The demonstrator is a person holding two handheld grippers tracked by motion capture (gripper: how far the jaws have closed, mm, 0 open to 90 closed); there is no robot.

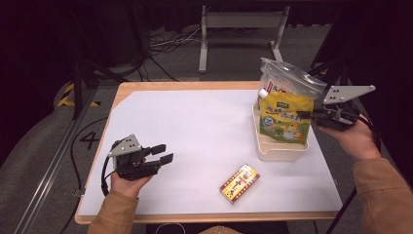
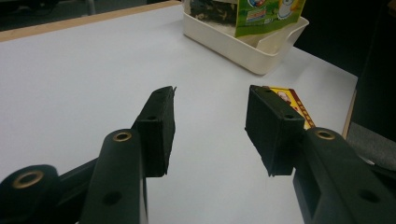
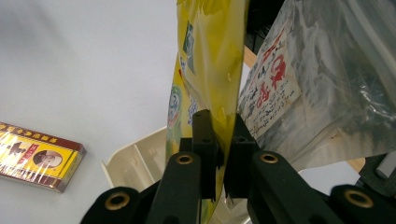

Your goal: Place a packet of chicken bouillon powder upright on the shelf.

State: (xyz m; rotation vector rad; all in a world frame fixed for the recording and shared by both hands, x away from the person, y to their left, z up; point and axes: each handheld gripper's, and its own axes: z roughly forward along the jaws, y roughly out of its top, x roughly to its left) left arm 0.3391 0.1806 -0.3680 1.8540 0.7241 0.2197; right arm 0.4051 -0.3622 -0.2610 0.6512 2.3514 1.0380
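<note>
A yellow pouch point(image 1: 285, 118) with a green label stands upright in a cream tray point(image 1: 282, 150) at the table's right. My right gripper point(image 1: 308, 116) is shut on the pouch's right edge; in the right gripper view the yellow pouch point(image 3: 208, 70) is pinched between the right gripper point(image 3: 223, 154) jaws. Behind it in the tray leans a clear plastic bag point(image 1: 291, 78) with a red-lettered label point(image 3: 273, 88). My left gripper point(image 1: 163, 154) rests open at the table's front left, nothing between the jaws of the left gripper point(image 2: 210, 128).
A red and yellow flat box point(image 1: 239, 183) lies on the white table sheet point(image 1: 195, 126) near the front, left of the tray. The same box point(image 3: 39, 156) lies flat left of the cream tray point(image 3: 140, 161). The wooden table edge point(image 1: 195, 86) runs along the back.
</note>
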